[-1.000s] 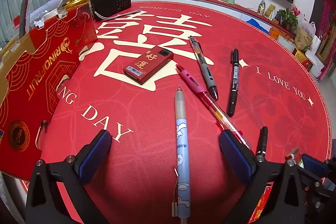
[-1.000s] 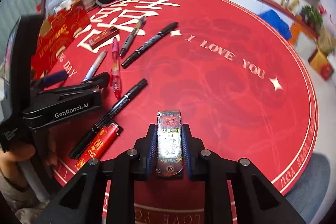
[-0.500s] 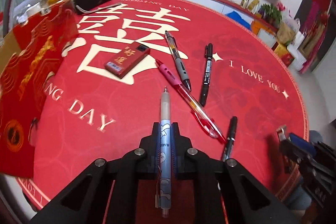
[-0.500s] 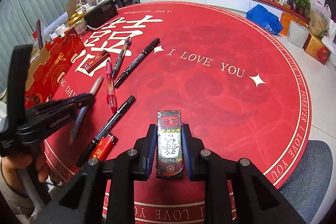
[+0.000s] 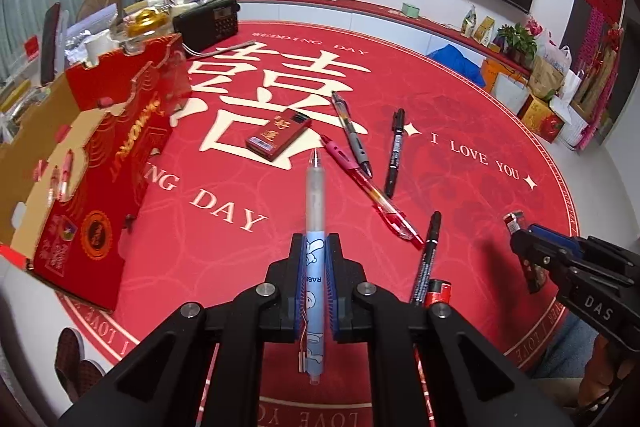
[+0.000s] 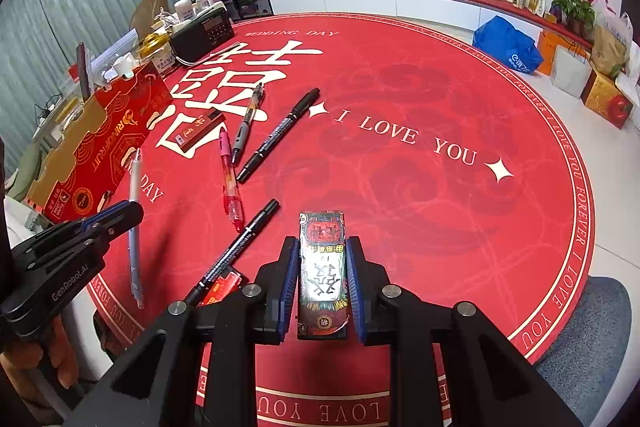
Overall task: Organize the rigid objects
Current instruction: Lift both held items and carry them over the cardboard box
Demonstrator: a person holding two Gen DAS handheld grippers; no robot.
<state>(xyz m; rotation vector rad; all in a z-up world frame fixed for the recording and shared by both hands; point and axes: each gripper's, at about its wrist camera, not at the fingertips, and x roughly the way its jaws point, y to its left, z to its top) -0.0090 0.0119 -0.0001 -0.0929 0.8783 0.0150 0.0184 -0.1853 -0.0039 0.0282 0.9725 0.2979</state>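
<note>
My left gripper (image 5: 316, 247) is shut on a blue and frosted white pen (image 5: 315, 211) and holds it above the red round table (image 5: 460, 155). My right gripper (image 6: 323, 247) is shut on a patterned lighter (image 6: 323, 267), also lifted. On the table lie a red flat box (image 5: 279, 135), a grey pen (image 5: 352, 135), a pink and red pen (image 5: 368, 187), two black markers (image 5: 395, 151) (image 5: 426, 259) and a red lighter (image 5: 438, 291). An open red cardboard box (image 5: 100, 155) stands at the left.
A black radio (image 5: 212, 25) and clutter stand at the far left edge. The right gripper shows in the left wrist view (image 5: 520, 239). The left gripper shows in the right wrist view (image 6: 120, 215). Bags and boxes (image 6: 600, 67) stand on the floor beyond.
My left gripper has shut on the blue pen and lifted it off the table. My right gripper still holds the lighter and has risen a little.
</note>
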